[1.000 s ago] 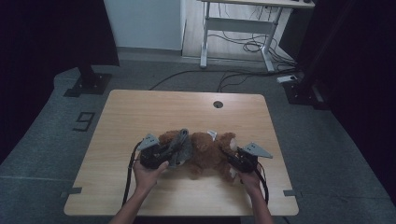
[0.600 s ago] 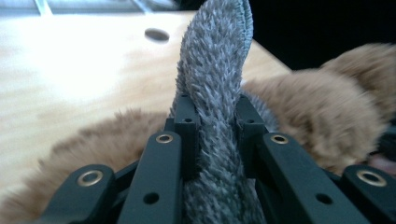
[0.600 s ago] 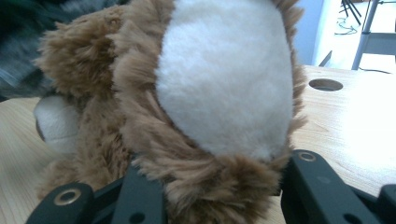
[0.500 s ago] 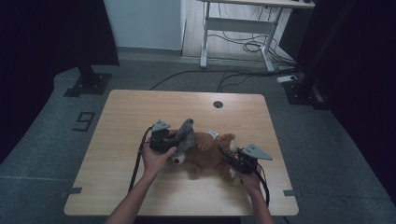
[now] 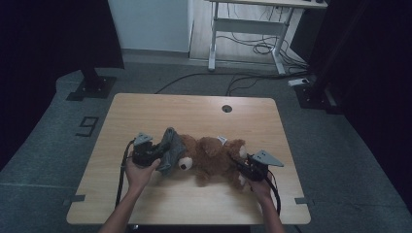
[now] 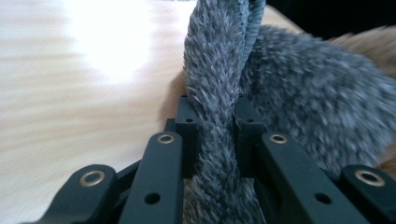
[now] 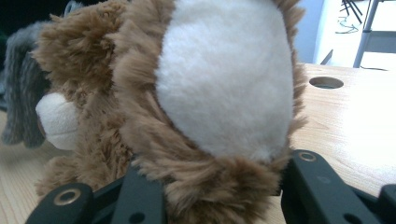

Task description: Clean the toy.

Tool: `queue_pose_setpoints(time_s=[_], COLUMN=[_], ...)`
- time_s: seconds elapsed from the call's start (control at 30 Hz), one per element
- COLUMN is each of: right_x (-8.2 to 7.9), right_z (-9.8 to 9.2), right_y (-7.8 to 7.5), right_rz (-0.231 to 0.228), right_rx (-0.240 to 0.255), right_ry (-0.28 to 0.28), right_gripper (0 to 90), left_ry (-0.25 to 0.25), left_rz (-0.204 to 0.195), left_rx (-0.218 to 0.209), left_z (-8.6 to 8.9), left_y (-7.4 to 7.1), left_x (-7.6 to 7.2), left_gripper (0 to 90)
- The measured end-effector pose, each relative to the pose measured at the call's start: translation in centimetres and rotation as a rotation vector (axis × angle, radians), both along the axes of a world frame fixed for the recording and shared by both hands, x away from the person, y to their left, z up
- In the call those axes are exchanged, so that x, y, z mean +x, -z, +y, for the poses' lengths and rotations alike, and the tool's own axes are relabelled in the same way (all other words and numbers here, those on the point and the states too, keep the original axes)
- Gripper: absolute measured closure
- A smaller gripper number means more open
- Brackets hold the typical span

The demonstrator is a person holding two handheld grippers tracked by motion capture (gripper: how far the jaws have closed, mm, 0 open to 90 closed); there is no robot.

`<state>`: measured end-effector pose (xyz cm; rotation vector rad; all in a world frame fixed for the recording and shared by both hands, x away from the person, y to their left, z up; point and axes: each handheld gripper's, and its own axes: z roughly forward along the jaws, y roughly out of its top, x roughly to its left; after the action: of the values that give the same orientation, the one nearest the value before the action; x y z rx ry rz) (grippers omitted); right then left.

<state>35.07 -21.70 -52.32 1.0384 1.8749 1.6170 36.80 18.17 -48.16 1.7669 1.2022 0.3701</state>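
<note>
A brown teddy bear (image 5: 214,158) lies on its back across the wooden table (image 5: 194,116), head toward the left. A grey fuzzy cloth piece (image 5: 171,145) sits at its head. My left gripper (image 5: 158,151) is shut on that grey cloth; in the left gripper view a fold of the grey cloth (image 6: 219,70) stands pinched between the jaws of the left gripper (image 6: 215,109). My right gripper (image 5: 241,167) is shut on the bear's foot at the right. The right gripper view has the foot's cream sole (image 7: 224,79) above the right gripper (image 7: 215,186), with the bear's muzzle (image 7: 58,119) farther off.
A round cable hole (image 5: 227,108) lies in the table's far side. Beyond the table stand a white desk frame (image 5: 248,39) with cables on the floor and a black stand base (image 5: 90,87) at the left. Bare tabletop lies left and in front of the bear.
My left gripper went up toward the bear's head, then drew back to the left with the grey cloth in its jaws. The right gripper stayed on the foot.
</note>
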Motion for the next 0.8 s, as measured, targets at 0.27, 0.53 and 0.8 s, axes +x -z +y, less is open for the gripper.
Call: queue_pose_setpoints(time_s=[0.27,0.53,0.8], right_x=[0.1,0.0,-0.1], right_z=[-0.1,0.0,-0.2], right_y=[0.0,0.0,0.1], right_rz=[-0.001,-0.025,-0.023], right_rx=[-0.003,-0.006,0.003], right_ry=[0.006,0.002,-0.012], right_gripper=[63.1,63.1,63.1], left_ry=[-0.014,0.126,0.135], left_rz=[-0.006,-0.117,-0.017], left_rx=[-0.017,-0.031,0.019], left_z=[0.9,-5.8,-9.0], left_y=[-1.5,-7.6,-5.0], left_x=[0.0,0.0,2.6], left_gripper=[76.9,76.9,76.4])
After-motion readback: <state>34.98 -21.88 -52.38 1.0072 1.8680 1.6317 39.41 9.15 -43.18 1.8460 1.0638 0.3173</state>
